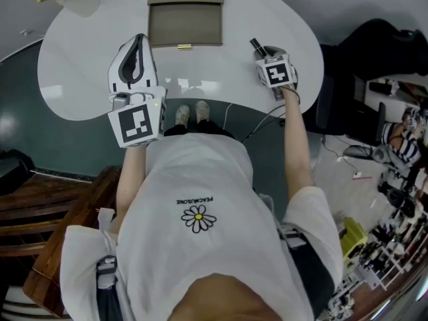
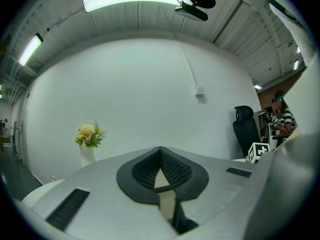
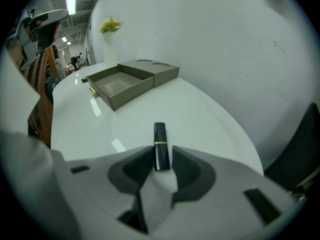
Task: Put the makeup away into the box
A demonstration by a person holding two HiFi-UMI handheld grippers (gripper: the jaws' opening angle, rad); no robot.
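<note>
Barely begun: the box [image 3: 131, 95], upper left in the right gripper view, lies open and looks empty. The right tool [image 3: 162, 155] pinches the lipstick [image 3: 160, 144] at frame centre, above the surface [image 3: 200, 114]. The left tool [image 2: 161, 151] is closed, empty.

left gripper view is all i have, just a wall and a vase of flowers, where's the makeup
Observer: A black lipstick is between the right gripper's jaws, which look closed on it.
Operator: box open
Observer: Yes, the tan box sits open on the white table, lid folded back.
Operator: anything inside
Observer: The right gripper view shows nothing in it.
</note>
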